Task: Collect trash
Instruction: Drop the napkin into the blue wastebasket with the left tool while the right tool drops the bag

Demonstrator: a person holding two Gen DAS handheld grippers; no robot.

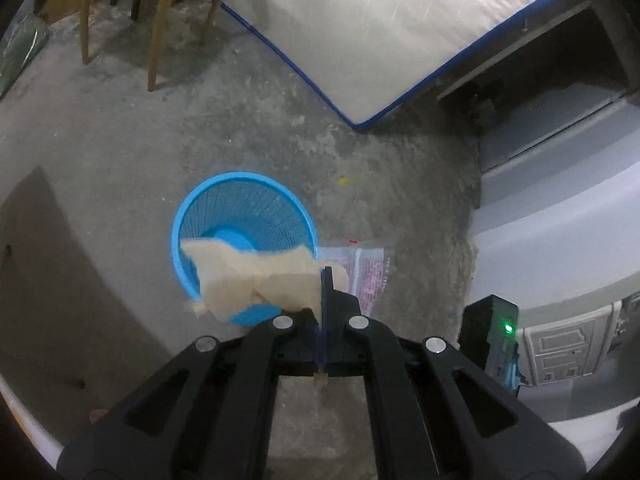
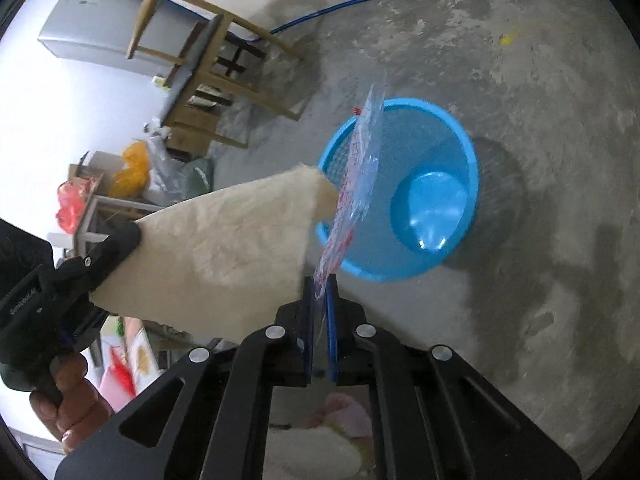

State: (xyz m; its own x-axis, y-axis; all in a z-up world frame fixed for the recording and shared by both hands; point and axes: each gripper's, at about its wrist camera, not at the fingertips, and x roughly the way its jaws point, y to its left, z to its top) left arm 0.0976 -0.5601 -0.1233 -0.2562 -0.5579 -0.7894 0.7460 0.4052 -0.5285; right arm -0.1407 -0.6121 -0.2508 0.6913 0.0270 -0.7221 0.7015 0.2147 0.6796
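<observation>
My left gripper (image 1: 323,276) is shut on a cream fuzzy cloth (image 1: 256,276) and holds it over the near rim of a blue plastic basket (image 1: 240,204). In the right wrist view the left gripper (image 2: 132,236) holds that cloth (image 2: 224,252) to the left of the basket (image 2: 432,196). My right gripper (image 2: 320,284) is shut on a clear plastic bag with red print (image 2: 356,184), which hangs over the basket's left rim. The bag also shows in the left wrist view (image 1: 370,276), right of the basket. The basket's inside looks bare.
The basket stands on a bare concrete floor. A mattress with blue edging (image 1: 360,32) leans behind it. A wooden chair (image 1: 156,8) stands at the back left. A grey cabinet (image 1: 560,184) is on the right. Bags and boxes (image 2: 132,168) are piled by the wall.
</observation>
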